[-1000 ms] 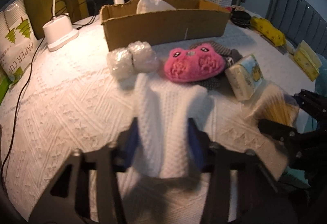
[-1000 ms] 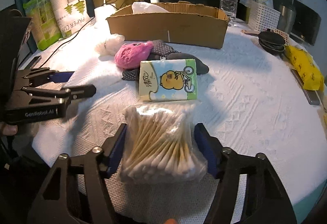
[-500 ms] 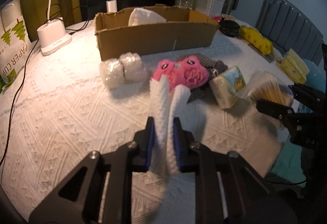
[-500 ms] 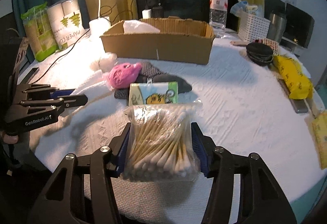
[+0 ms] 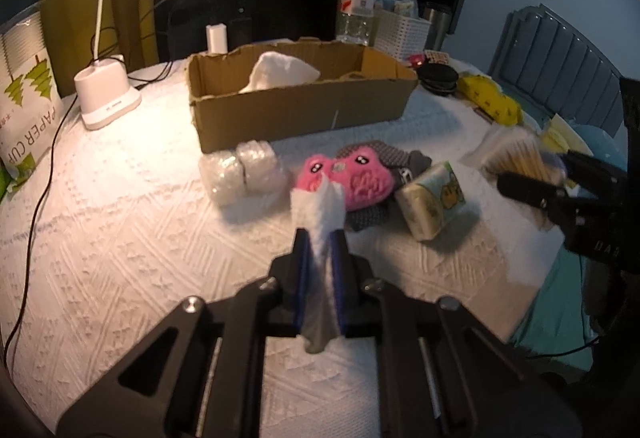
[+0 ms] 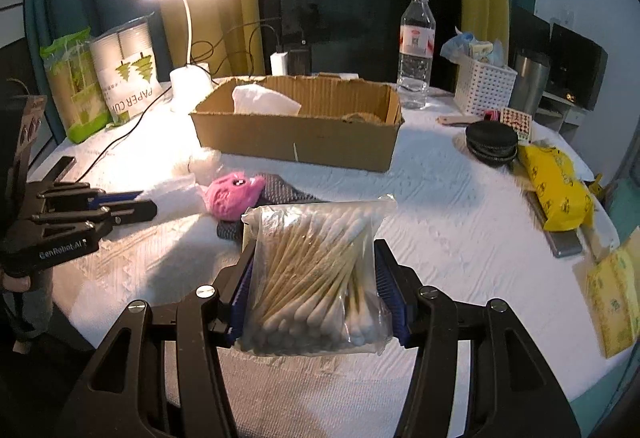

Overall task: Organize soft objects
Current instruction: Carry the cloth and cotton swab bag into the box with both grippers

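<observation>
White cloth (image 5: 319,214) pinched upright; bagged cotton swabs (image 6: 316,274) clamped, both above table.

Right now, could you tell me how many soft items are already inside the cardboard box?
1: a white cloth lies at the left end of the cardboard box. The near wall hides part of the floor, so more may be unseen.

A round table (image 6: 460,222) with a bumpy white cover holds a brown cardboard box (image 6: 296,134), a white lamp (image 5: 106,100), a water bottle (image 6: 416,50), a white basket (image 6: 484,86), a pink plush toy (image 5: 352,180), a tissue pack (image 5: 434,206) and a yellow bag (image 6: 556,190).
</observation>
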{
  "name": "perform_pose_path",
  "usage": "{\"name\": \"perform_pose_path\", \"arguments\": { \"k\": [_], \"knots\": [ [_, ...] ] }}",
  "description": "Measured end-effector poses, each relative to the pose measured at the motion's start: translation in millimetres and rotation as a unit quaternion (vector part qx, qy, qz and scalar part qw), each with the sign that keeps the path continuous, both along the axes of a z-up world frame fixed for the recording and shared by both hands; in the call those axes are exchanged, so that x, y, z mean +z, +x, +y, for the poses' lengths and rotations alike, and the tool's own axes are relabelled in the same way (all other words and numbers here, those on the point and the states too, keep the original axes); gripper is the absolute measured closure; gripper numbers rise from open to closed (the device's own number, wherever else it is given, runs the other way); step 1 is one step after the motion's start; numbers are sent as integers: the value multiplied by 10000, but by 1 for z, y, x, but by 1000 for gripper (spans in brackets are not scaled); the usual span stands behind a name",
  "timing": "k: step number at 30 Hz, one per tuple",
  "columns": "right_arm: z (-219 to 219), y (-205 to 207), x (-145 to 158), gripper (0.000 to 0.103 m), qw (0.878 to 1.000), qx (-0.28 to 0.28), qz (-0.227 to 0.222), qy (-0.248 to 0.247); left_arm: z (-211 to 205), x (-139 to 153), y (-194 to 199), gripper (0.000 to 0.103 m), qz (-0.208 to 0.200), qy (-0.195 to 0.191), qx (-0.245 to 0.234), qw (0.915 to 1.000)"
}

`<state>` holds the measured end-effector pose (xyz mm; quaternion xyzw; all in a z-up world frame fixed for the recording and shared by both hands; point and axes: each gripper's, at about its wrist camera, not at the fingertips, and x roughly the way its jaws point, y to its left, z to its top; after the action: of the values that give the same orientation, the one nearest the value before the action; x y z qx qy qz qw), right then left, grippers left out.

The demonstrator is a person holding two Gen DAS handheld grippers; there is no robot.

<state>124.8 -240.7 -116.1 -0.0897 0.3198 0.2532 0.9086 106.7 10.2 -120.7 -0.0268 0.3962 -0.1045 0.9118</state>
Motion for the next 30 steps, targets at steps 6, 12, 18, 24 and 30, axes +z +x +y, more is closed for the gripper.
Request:
{"name": "perform_pose_path", "arguments": {
  "k": [6,12,18,24,30],
  "knots": [
    [-1,3,4,45,10000,-9,-38,19,3,15,-4,93,-146,-14,24,9999],
    [-2,7,10,45,10000,-16,-94,27,8,40,-11,93,-393,-88,74,9992],
    [1,11,19,45,9998,-8,-189,48,16,57,-11,93,-594,-112,138,9981],
    [5,15,29,45,9996,33,-284,38,26,70,-9,93,-743,-139,240,9969],
    [10,22,38,45,9993,43,-369,52,34,81,-2,93,-875,-158,309,9956]
  ]
}}
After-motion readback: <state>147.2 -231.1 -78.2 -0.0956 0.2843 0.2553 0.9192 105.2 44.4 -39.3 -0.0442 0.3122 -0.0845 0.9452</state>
